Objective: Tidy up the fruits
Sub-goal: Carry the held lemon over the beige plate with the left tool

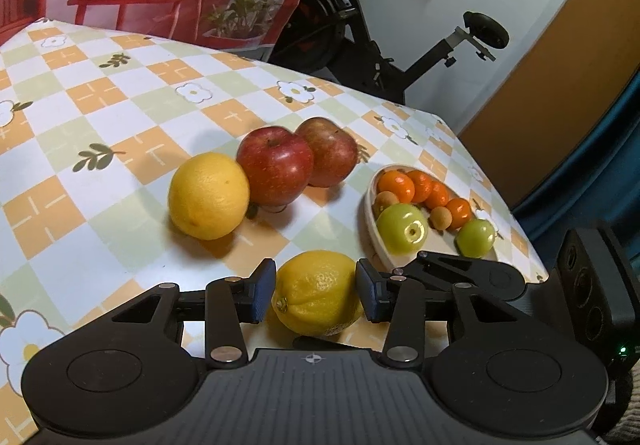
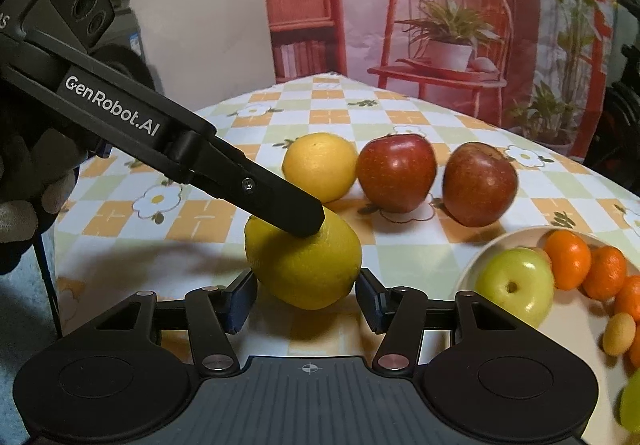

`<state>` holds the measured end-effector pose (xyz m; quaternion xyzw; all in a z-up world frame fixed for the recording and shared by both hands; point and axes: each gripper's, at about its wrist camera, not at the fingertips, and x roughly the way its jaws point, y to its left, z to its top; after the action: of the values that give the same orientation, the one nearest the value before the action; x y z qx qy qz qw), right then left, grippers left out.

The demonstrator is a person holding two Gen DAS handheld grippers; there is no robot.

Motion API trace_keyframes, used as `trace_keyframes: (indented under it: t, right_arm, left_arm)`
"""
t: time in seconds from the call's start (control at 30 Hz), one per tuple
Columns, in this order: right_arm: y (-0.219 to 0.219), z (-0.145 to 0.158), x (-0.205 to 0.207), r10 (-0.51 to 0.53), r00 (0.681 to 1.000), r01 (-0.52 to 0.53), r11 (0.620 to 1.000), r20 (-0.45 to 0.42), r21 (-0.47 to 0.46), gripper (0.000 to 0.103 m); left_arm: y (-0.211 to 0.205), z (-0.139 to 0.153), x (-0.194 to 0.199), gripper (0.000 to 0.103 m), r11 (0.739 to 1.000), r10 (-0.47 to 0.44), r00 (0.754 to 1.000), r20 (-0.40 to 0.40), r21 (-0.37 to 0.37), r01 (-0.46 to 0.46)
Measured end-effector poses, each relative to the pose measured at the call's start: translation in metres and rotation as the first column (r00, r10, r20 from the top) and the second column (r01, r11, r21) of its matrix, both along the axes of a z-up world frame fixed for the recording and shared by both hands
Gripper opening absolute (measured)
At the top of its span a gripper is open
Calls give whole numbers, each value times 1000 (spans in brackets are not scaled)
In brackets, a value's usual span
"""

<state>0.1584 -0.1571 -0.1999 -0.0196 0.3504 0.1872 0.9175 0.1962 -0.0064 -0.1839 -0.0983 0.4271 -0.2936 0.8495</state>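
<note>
A yellow lemon [image 1: 318, 293] lies on the checked tablecloth [image 1: 100, 117] between the pads of my left gripper [image 1: 316, 295], which touch or nearly touch its sides. In the right wrist view the same lemon [image 2: 308, 265] sits between the pads of my right gripper [image 2: 305, 299], a small gap on each side, and a left finger [image 2: 280, 201] rests on top of it. Behind stand a yellow orange [image 1: 208, 195] and two red apples [image 1: 276, 171] [image 1: 330, 151] in a row.
A white oval plate [image 1: 372, 221] at the right holds two green apples, several small oranges and small tan fruits; it also shows in the right wrist view [image 2: 476, 257]. The table's right edge is just past the plate. An exercise bike [image 1: 360, 25] stands behind the table.
</note>
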Motion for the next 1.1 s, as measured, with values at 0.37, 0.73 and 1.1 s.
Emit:
trace_keyframes:
  t: [0.37,0.73,1.1]
  right_arm:
    - [-47,30,-22,-129,988,124,990,85,63,50]
    - [-119,33,-38,-274,958,271,961,86,49,51]
    - [-144,15,-19,-316,947,315,949,57,21,50]
  left_arm:
    - [-56,37,5,46,995,-95,992,83,28,93]
    - [-135,32,30,45,974,-222,972,71,55,219]
    - [-154,18,56,41,980,-184,983,17,83,182]
